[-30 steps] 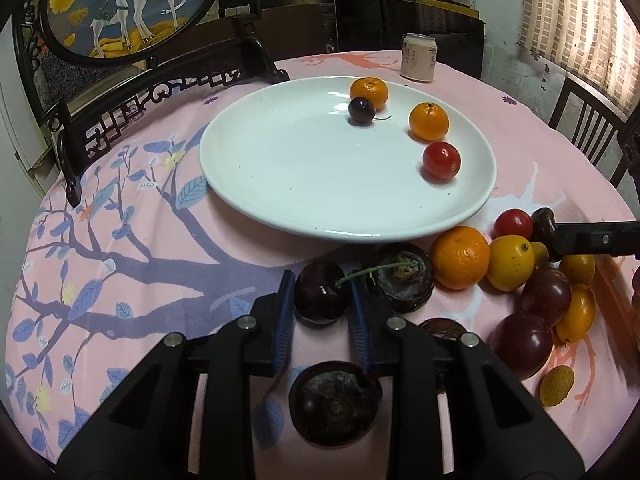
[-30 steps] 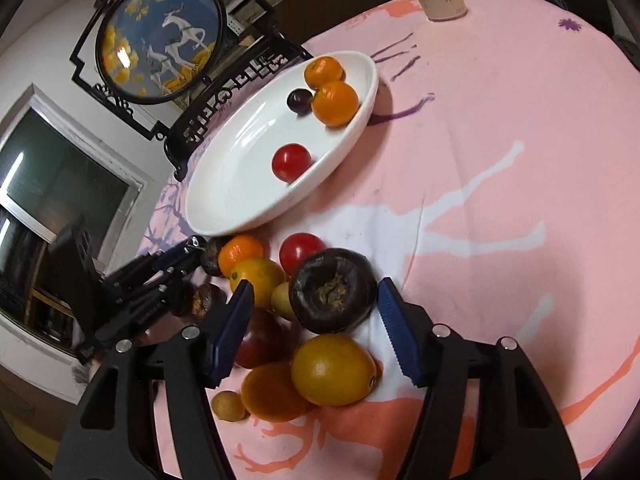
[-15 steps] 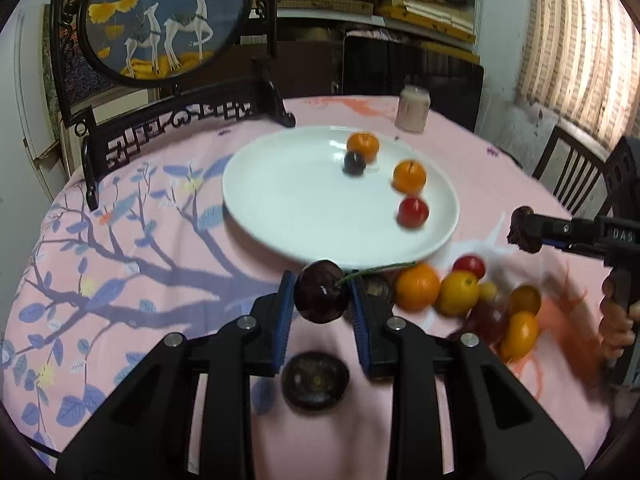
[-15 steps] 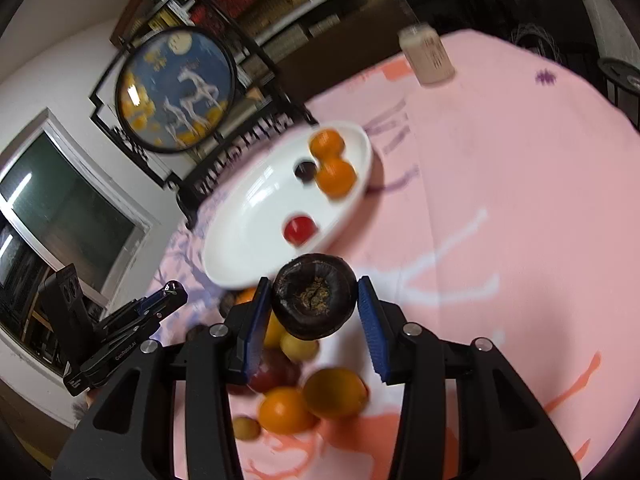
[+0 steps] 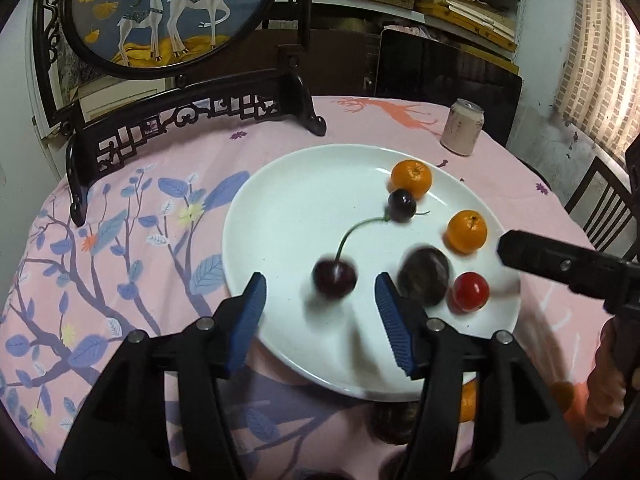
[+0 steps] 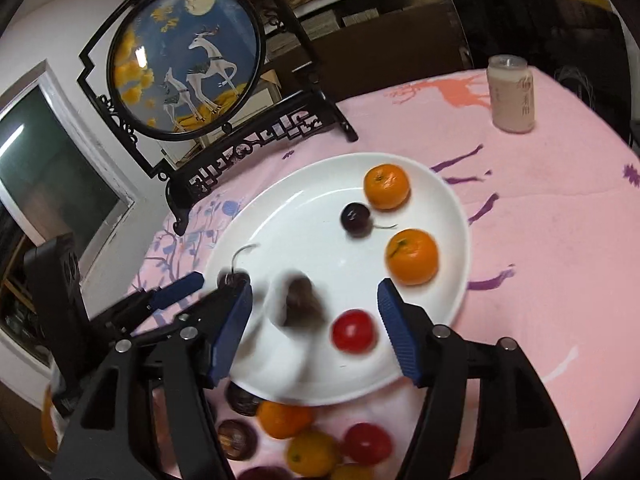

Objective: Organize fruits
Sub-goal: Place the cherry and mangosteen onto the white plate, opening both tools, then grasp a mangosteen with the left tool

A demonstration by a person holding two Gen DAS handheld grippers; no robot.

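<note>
A white plate sits on the pink tablecloth. My left gripper is open above its near rim; a dark cherry with a long stem is blurred between the fingers, free of them. A dark brown round fruit is blurred just right of it. My right gripper is open over the plate, with the brown fruit blurred below it. The plate also holds two tangerines, a second cherry and a red tomato.
A pile of loose fruit lies on the cloth in front of the plate. A pale drink can stands behind the plate. A black carved stand with a round deer picture stands at the back left. Chairs are at the right edge.
Both grippers moved over the plate and opened. The cherry left the left gripper and the brown fruit left the right gripper; both now blur on or just above the plate.
</note>
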